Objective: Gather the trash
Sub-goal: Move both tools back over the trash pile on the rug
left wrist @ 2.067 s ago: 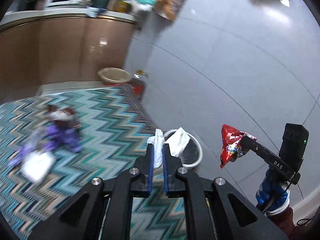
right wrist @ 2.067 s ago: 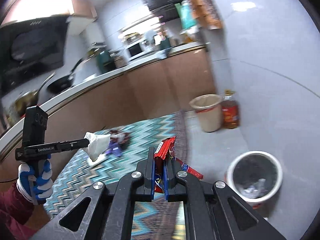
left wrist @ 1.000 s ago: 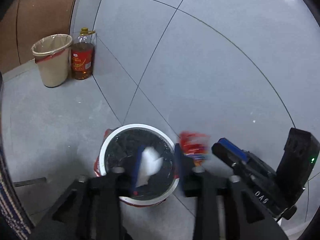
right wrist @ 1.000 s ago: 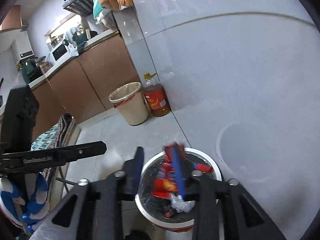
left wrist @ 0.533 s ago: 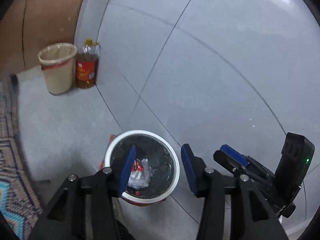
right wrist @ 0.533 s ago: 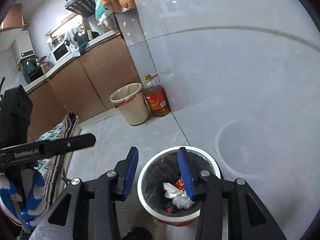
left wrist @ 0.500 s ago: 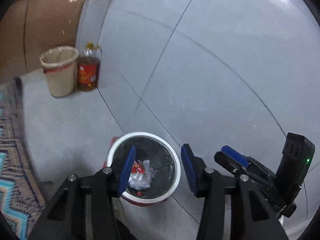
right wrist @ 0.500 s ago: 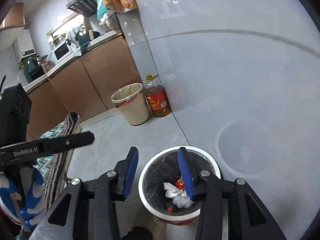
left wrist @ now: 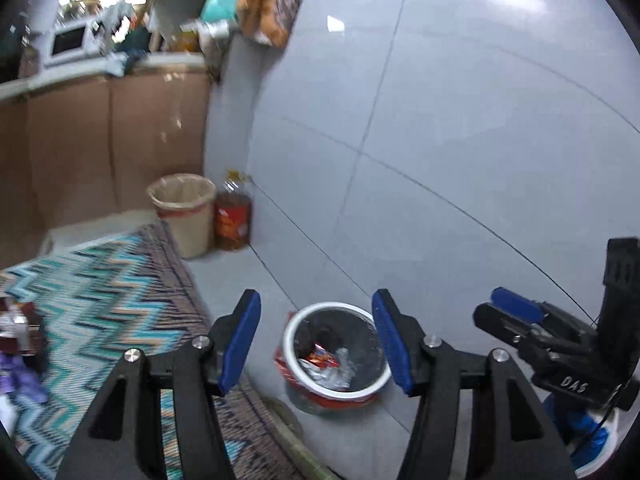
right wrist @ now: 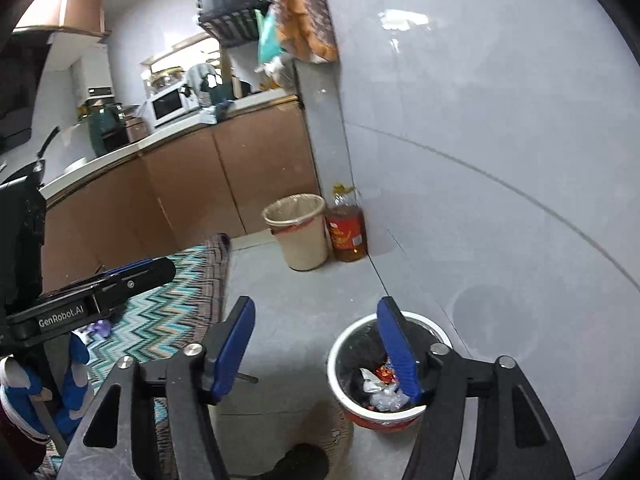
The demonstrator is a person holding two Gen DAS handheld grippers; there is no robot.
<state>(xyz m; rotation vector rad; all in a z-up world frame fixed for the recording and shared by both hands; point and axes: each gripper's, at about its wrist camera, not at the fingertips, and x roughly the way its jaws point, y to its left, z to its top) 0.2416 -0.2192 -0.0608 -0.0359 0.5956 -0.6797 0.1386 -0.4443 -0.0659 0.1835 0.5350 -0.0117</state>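
The white-rimmed trash bin (left wrist: 289, 354) stands on the grey floor by the tiled wall, with a red snack wrapper (left wrist: 320, 358) and crumpled white tissue (left wrist: 340, 366) inside. My left gripper (left wrist: 316, 340) hovers above and back from it; its jaws are opening and nothing is between them. In the right wrist view the bin (right wrist: 344, 334) sits low right, and my right gripper (right wrist: 316, 348) hangs over its near-left side, jaws also opening and empty. Purple trash (left wrist: 20, 376) lies blurred on the zigzag rug (left wrist: 100, 288). Each gripper shows in the other's view: right gripper (left wrist: 496, 306), left gripper (right wrist: 160, 269).
A beige lined bin (right wrist: 296, 232) and an oil bottle (right wrist: 347, 232) stand in the corner by the brown kitchen cabinets (right wrist: 180, 188). The tiled wall (right wrist: 480, 160) runs close on the right. A gloved hand (right wrist: 40, 384) holds the left gripper.
The white tissue and the red wrapper left the grippers and now lie in the bin. Both grippers have risen and drawn back with jaws spreading wider. The rug came into the left view.
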